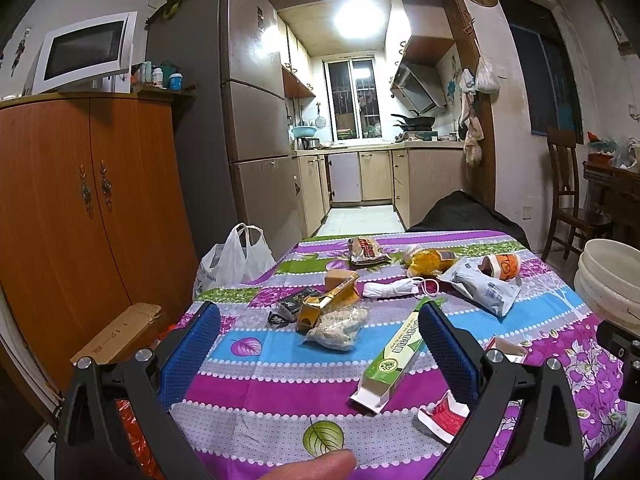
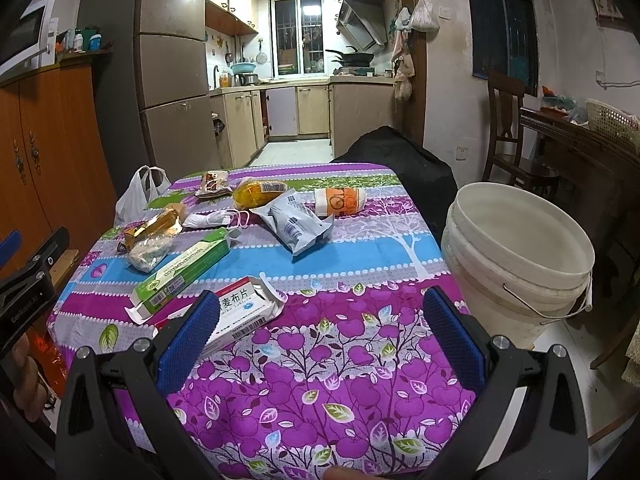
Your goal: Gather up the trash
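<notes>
While both grippers, left (image 1: 320,344) and right (image 2: 320,332), hover spread wide and empty over the near edge of the purple floral tablecloth (image 2: 320,380), a white medicine box (image 2: 244,312) printed "麦布片" lies beside the long green carton (image 2: 184,272); the white plastic bucket (image 2: 516,264) stands off the right edge.

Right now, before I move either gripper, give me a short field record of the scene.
surface: table with purple floral cloth
bin: white plastic bucket, off the table's right edge, looks empty
nearest trash: white medicine box; green carton, ends open
farther trash: blue-white pouch, orange-labelled cup on its side
left gripper: open, empty
right gripper: open, empty
</notes>
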Motion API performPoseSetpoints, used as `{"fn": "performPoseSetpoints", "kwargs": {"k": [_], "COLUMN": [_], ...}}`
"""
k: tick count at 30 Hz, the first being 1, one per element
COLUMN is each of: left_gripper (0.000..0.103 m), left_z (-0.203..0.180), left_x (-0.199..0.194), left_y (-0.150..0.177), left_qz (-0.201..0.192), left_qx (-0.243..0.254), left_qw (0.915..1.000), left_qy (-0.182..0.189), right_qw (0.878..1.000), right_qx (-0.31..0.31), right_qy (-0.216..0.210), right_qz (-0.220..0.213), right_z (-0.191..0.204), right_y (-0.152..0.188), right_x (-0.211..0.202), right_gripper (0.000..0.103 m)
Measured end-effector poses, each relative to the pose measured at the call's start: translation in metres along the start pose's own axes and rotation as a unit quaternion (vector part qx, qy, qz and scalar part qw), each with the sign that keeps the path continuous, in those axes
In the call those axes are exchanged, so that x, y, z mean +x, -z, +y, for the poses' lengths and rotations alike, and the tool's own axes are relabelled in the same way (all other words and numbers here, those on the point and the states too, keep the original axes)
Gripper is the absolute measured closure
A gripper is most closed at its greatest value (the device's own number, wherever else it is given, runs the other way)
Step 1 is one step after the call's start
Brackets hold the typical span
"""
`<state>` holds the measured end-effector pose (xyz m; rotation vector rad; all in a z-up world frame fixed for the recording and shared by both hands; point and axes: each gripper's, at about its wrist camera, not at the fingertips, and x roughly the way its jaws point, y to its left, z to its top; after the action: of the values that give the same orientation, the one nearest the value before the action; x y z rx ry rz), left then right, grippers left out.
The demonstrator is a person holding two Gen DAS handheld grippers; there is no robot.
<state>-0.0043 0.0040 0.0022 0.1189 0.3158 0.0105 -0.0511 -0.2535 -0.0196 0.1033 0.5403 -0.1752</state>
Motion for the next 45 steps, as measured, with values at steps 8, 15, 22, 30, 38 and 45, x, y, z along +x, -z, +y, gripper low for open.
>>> {"fn": "performPoseSetpoints", "kwargs": {"k": [8,15,22,30,38,45], "left_gripper": [0.004,0.004,0.005,0.005,0.004,0.005], "left_z": [-0.001,-0.002,0.017,0.048,0.065,0.087], "left_x": [-0.001,-0.002,0.019,0.036,0.040,0.077], "left_y": [0.000,0.000,0.000,0.030,0.036,0.035], "left_qz": [0.002,-0.002,0.041,0.110,0.105,0.116], "left_qx": [0.000,0.003,-0.022,-0.039,-0.053,-0.049], "left_qw": [1.0000,1.0000,0.9980,0.9829,0.9836,0.9905], "left_qy": [0.000,0.008,0.043,0.143,0.137,0.054], "right_qw": [1.000,1.000,0.999,0.995,0.968,0.955], "right_qx": [0.000,0.009,0.049,0.058,0.155,0.200], "right_qy": [0.000,0.001,-0.021,-0.025,-0.098,-0.092], "right_qz": [0.000,0.007,0.012,0.083,0.169,0.198], "right_z": [0.001,0.000,-0.006,0.007,0.017,0.034], "right_y": [0.001,0.002,0.004,0.017,0.032,0.021], "right_x": [0.000,-0.001,0.001,0.024,0.058,0.077], "right_gripper": [0.005,0.005,0.005,0.005,0.005,0.005]}}
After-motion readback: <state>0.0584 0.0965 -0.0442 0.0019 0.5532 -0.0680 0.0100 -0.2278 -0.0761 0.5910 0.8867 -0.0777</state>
